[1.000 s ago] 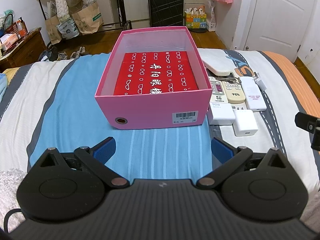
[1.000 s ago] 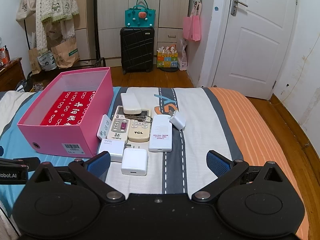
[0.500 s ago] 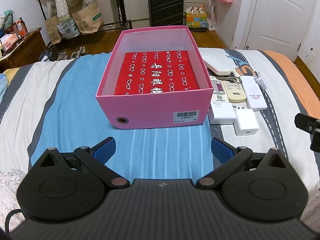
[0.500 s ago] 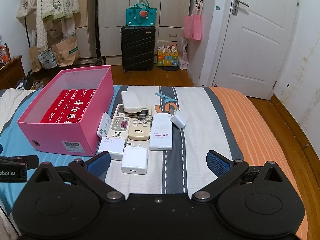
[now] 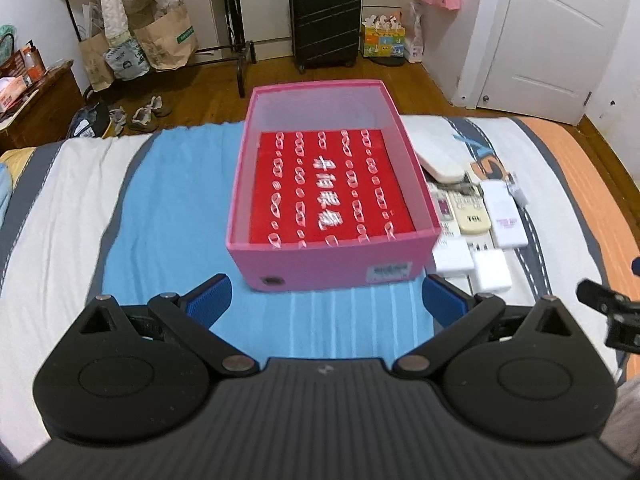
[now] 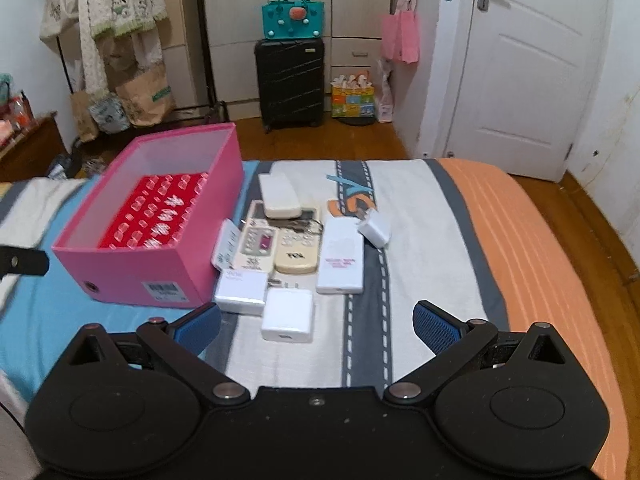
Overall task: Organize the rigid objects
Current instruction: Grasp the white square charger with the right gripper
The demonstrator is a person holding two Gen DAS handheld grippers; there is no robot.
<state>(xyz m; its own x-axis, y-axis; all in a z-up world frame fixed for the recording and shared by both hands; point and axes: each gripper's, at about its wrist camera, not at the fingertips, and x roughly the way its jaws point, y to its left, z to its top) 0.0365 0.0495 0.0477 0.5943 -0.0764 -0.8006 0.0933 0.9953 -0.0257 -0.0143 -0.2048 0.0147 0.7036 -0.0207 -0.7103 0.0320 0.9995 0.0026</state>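
A pink open box (image 5: 332,264) (image 6: 132,272) with a red patterned lining sits on the bed. Right of it lies a cluster: a white remote (image 6: 279,195), two beige remotes (image 6: 298,249), a white power bank (image 6: 341,256), a small white plug (image 6: 375,228) and two white chargers (image 6: 287,315) (image 5: 491,269). My left gripper (image 5: 326,300) hovers open just before the box's near wall. My right gripper (image 6: 317,323) is open above the nearest charger, holding nothing.
The bed (image 6: 520,240) carries blue, white, grey and orange stripes. Beyond it stand a black suitcase (image 6: 290,82), a clothes rack with bags (image 6: 120,60), a wooden side table (image 5: 36,108) and a white door (image 6: 528,68).
Both grippers have moved forward and risen a little, so the box and the white items lie lower and closer in view. Neither gripper's jaws have changed.
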